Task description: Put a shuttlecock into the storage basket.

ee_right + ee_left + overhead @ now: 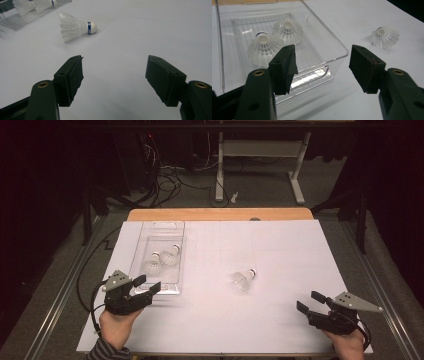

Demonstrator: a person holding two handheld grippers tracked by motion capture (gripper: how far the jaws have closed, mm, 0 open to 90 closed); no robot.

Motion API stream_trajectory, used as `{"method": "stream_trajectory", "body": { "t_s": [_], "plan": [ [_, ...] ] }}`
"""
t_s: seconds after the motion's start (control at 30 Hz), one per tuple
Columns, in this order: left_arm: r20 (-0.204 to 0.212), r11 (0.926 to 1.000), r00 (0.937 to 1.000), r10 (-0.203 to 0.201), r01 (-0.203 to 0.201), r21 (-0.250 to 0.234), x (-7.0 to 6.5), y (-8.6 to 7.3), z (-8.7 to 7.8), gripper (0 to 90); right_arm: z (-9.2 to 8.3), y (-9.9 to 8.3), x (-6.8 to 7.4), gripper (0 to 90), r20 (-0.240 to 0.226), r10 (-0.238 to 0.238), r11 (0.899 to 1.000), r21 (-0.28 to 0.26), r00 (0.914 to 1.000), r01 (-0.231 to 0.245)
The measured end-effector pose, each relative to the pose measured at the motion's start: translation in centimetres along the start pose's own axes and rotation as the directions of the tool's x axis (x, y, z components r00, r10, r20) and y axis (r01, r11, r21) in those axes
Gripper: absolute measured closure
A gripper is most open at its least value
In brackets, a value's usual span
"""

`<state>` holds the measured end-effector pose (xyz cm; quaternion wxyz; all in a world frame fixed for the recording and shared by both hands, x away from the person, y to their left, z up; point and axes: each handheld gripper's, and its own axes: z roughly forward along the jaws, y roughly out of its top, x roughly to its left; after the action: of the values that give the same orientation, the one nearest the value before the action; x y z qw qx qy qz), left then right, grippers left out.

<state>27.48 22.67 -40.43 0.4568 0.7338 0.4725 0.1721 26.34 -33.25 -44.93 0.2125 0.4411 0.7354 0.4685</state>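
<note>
A white sheet [280, 320] covers almost the whole tabletop, leaving a strip of bare wood [220, 214] along the far edge. Near the left edge, toward the far left corner, stands a clear plastic tray [150, 229] with ribbed floor and upright walls; two white shuttlecocks lie in it just beside each other, one nearer the front [152, 265] and one behind it [171, 255]. A third shuttlecock [244, 278] lies on its side on the open sheet near the middle of the tabletop, well apart from the tray, its blue-banded cork tip pointing toward the far right; nothing stands between it and either tool. The left gripper [146, 287] is held low at the near left, just beside the tray's near short wall, its jaws spread wide and empty; in the left gripper view the tray's near corner [342, 53] sits between the two jaws, though whether a pad touches the plastic is hard to tell. The left hand [116, 325] grips the tool from below, a striped sleeve [105, 351] at the near edge, and a black cable [86, 270] loops off past the left edge. The right gripper [311, 302] rests near the near right corner, aimed left and slightly away across the sheet toward the loose shuttlecock, jaws parted and holding nothing, with the right hand [345, 340] behind it at the near edge.
</note>
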Motion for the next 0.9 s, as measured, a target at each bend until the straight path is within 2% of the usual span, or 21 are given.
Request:
{"method": "stream_trajectory", "body": {
  "t_s": [0.5,0.9],
  "plan": [
    [0.023,0.9999,0.9996,0.014,-0.014,-0.003,-1.0,-0.3,0.1,39.1,-0.1,0.0,0.0,30.6,-0.002,-0.005,1.0,-0.003,1.0,0.005],
    [0.056,0.9994,0.9978,0.035,-0.035,-0.001,-1.9,0.0,0.8,39.1,-0.2,0.0,0.1,30.6,-0.003,-0.01,1.0,-0.003,0.9999,0.01]
  ]
}}
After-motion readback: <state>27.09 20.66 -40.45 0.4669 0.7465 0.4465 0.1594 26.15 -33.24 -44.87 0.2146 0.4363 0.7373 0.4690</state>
